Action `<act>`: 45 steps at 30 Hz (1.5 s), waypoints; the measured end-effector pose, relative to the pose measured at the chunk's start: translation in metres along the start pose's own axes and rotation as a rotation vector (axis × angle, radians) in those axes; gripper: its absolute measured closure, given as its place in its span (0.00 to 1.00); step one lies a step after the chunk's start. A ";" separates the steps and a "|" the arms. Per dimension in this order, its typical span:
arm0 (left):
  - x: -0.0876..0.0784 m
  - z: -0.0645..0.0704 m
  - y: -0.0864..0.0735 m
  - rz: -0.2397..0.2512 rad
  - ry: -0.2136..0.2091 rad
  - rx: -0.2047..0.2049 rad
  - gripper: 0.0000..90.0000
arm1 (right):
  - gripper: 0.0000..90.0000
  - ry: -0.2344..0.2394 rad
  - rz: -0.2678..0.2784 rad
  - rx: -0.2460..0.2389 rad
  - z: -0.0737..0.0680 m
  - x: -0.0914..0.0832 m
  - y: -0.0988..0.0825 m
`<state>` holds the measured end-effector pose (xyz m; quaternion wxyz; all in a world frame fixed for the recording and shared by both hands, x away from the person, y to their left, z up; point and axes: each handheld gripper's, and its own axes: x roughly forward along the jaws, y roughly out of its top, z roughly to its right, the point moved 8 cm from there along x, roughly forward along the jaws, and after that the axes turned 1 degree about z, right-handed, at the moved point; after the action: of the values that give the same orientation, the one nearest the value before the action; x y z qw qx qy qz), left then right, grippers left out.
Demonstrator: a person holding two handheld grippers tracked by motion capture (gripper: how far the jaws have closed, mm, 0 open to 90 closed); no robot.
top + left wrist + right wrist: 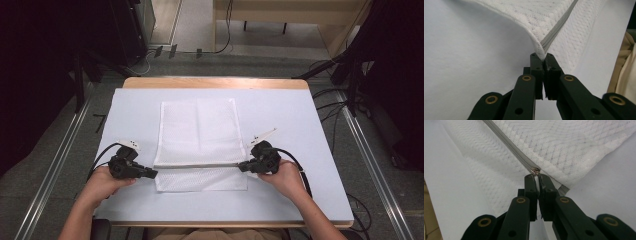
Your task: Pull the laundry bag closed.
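Black fingers point(541, 75) of the left gripper point(541, 58) rise closest to the lens in the left gripper view, pressed together on the corner of a white mesh bag point(554, 20), right where its grey zipper point(560, 26) ends. From that pinched corner the cloth lifts away while the zipper runs up and to the right across the mesh.

In the right gripper view the right gripper point(537, 178) has its fingers point(545, 192) closed narrow as well, clamped on a pale strip of the bag's edge just below the small metal zipper slider point(535, 171). The zipper tape runs away from the slider toward the upper left, with mesh on both sides of it.

Seen from the high view, the bag point(197, 132) lies flat in the middle of the bench point(300, 130), which is covered in pale blue-white sheet, with a wooden rim showing at the far edge. The zipper point(197, 165) is stretched as a straight line between the two grippers, near the bag's near end. The left gripper point(151, 173) holds its left end, the right gripper point(242, 167) its right end, each held in a hand; a black cable point(100, 157) loops from each body. Beyond the bench lies grey floor point(220, 62).
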<state>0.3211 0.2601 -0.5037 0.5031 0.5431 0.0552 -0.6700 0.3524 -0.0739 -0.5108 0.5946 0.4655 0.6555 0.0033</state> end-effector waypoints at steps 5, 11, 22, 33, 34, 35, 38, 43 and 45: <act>0.001 -0.006 0.001 0.025 0.036 -0.014 0.74 | 0.90 0.005 0.005 -0.019 0.000 -0.001 0.000; -0.007 -0.011 0.010 0.111 0.077 -0.031 0.61 | 0.70 -0.001 0.070 -0.021 0.001 -0.004 0.007; -0.013 -0.019 0.017 0.184 0.151 -0.059 0.44 | 0.48 -0.088 0.195 -0.051 0.019 -0.022 0.014; -0.027 -0.037 0.018 0.259 0.235 -0.116 0.42 | 0.35 -0.171 0.282 0.009 0.047 -0.032 0.014; -0.027 -0.037 0.018 0.259 0.235 -0.116 0.42 | 0.35 -0.171 0.282 0.009 0.047 -0.032 0.014; -0.029 -0.040 0.018 0.265 0.251 -0.122 0.42 | 0.34 -0.190 0.298 0.023 0.053 -0.035 0.014; -0.032 -0.043 0.018 0.286 0.266 -0.124 0.41 | 0.33 -0.205 0.313 0.034 0.060 -0.040 0.012; -0.034 -0.047 0.017 0.292 0.289 -0.123 0.40 | 0.32 -0.253 0.331 0.048 0.073 -0.048 0.006; -0.035 -0.048 0.017 0.299 0.299 -0.130 0.40 | 0.30 -0.271 0.339 0.050 0.079 -0.051 0.003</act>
<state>0.3624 0.3033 -0.4879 0.6169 0.6050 0.0912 -0.4951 0.4089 -0.1471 -0.4921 0.6565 0.5798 0.4819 0.0242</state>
